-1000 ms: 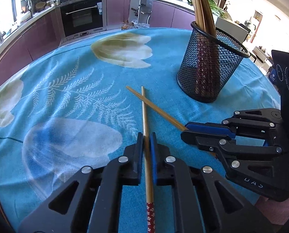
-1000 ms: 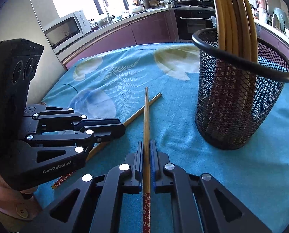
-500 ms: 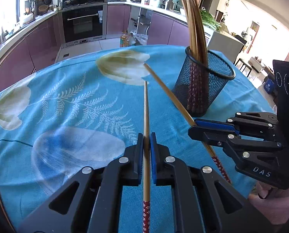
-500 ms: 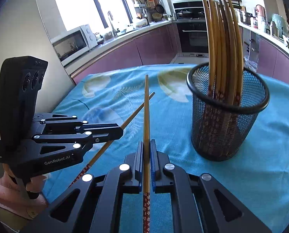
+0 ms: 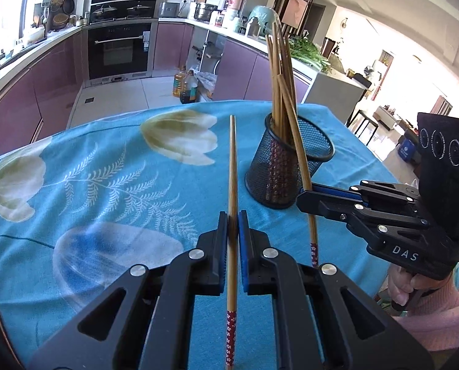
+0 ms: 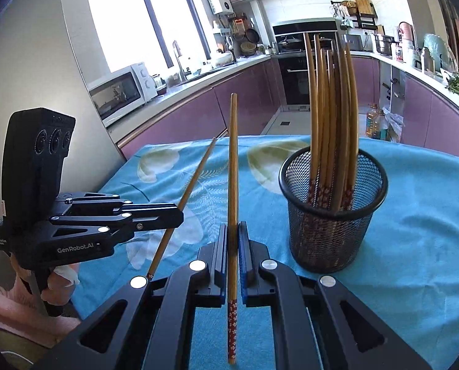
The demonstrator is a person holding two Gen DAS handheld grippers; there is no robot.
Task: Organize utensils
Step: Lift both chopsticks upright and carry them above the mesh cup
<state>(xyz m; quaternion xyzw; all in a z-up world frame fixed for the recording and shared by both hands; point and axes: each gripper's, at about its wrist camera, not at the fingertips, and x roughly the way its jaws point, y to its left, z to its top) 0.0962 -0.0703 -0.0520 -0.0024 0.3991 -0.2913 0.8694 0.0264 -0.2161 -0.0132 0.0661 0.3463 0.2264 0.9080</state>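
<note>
My left gripper (image 5: 233, 219) is shut on a wooden chopstick (image 5: 232, 166) with a red patterned end, held above the table and pointing away. My right gripper (image 6: 233, 231) is shut on a second chopstick (image 6: 232, 166), raised and tilted upward. In the left wrist view the right gripper (image 5: 303, 195) holds its chopstick (image 5: 294, 141) in front of the black mesh cup (image 5: 288, 166). In the right wrist view the left gripper (image 6: 177, 212) shows at left with its chopstick (image 6: 186, 194). The mesh cup (image 6: 332, 215) holds several upright chopsticks (image 6: 331, 117).
The table carries a blue cloth with tulip and fern print (image 5: 90, 178). Its far edge drops to the kitchen floor, where oil bottles (image 5: 184, 88) stand. Purple cabinets and an oven (image 5: 120, 49) lie behind. A microwave (image 6: 121, 92) sits on the counter.
Both grippers have lifted their chopsticks off the cloth and pulled up and back. The right chopstick has swung from lying across the left one to steeply tilted in front of the cup.
</note>
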